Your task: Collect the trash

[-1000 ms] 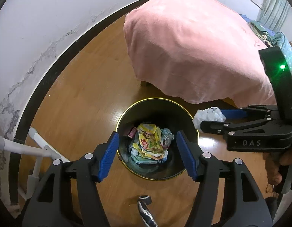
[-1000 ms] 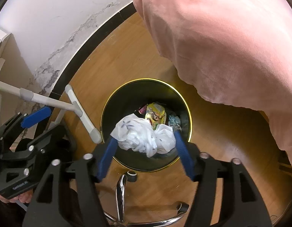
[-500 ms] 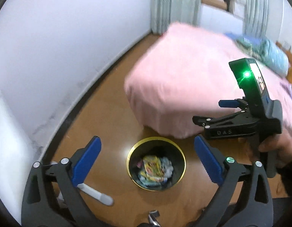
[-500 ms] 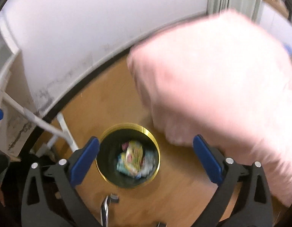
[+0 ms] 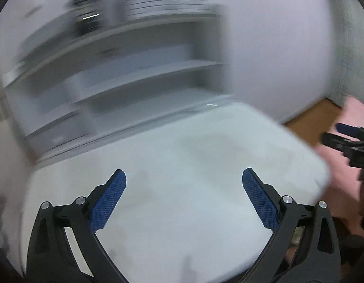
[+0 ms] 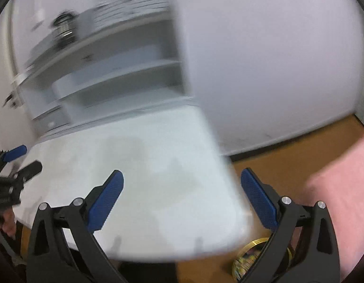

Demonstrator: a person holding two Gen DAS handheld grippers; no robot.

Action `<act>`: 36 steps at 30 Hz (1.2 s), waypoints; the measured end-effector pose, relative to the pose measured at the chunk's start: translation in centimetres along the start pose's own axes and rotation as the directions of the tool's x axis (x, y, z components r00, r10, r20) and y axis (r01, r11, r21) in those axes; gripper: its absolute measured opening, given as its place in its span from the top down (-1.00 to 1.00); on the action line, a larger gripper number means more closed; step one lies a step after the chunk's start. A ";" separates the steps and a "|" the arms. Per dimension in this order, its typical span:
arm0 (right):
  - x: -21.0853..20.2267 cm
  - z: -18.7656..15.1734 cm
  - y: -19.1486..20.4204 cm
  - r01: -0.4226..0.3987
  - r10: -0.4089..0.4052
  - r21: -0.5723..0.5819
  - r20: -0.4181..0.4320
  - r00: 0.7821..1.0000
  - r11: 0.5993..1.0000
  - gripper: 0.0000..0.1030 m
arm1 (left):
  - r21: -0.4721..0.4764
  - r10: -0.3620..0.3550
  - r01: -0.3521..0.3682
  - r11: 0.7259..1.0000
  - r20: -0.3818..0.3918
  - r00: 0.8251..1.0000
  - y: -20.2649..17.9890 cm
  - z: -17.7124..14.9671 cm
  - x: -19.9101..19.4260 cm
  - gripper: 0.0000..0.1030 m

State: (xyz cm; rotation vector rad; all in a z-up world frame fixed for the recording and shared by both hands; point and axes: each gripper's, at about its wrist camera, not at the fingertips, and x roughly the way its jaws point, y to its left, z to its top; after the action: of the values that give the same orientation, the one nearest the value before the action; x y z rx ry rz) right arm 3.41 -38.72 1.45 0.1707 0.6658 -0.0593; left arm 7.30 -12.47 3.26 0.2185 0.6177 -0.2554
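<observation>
Nearest in each wrist view, a pair of black tongs with blue ribbed pads is seen spread wide with nothing between the pads: the left gripper [image 5: 184, 202] and the right gripper [image 6: 182, 200]. Both sets of jaws have just been opening, and no trash is carried, which suggests that a drop-off is finished and the tools are held ready for another pick.

Beneath both, a white, smooth, round-cornered tabletop [image 5: 182, 165] is shown, heavily blurred; no litter can be made out on it, though the blur may hide small scraps.

The task's thing, the collected trash, is found low in the right wrist view: bright wrappers lie inside a round black bin with a gold rim [image 6: 251, 243], standing on the brown wooden floor [image 6: 288, 160] just beside the table's edge and next to a pink draped cover [image 6: 342, 188], presumably for easy reach.

Farthest away, a grey-white shelf unit [image 5: 134, 70] is set against the pale wall.
</observation>
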 end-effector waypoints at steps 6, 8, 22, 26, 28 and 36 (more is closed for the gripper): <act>2.0 1.3 7.8 -0.087 0.086 -0.140 -0.016 0.996 0.986 -0.86 | -0.131 0.149 -0.150 0.980 -0.018 0.989 8.2 -2.0 -2.4 -0.86; 2.4 1.6 8.8 -0.096 0.095 -0.154 -0.015 0.995 0.983 -0.86 | -0.170 0.151 -0.154 0.973 -0.033 0.988 10.4 -2.8 -3.1 -0.86; 2.4 1.2 13.2 -0.129 0.127 -0.201 -0.022 0.992 0.971 -0.86 | -0.204 0.164 -0.170 0.964 -0.049 0.985 12.4 -5.0 -5.2 -0.86; 1.9 1.2 13.1 -0.134 0.134 -0.198 -0.014 0.991 0.971 -0.86 | -0.193 0.181 -0.185 0.964 -0.036 0.983 11.8 -4.8 -5.6 -0.86; 1.6 1.2 13.1 -0.134 0.135 -0.202 -0.008 0.991 0.970 -0.86 | -0.183 0.187 -0.188 0.965 -0.027 0.982 11.5 -4.7 -5.8 -0.86; 0.9 1.3 13.0 -0.137 0.141 -0.202 0.004 0.990 0.970 -0.86 | -0.172 0.189 -0.187 0.967 -0.001 0.982 10.8 -4.2 -6.7 -0.86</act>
State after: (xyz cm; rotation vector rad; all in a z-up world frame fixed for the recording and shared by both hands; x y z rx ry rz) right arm 6.38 -26.14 3.71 0.0213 0.6360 0.1414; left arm 2.98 0.01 5.20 0.1077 0.5958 -0.0201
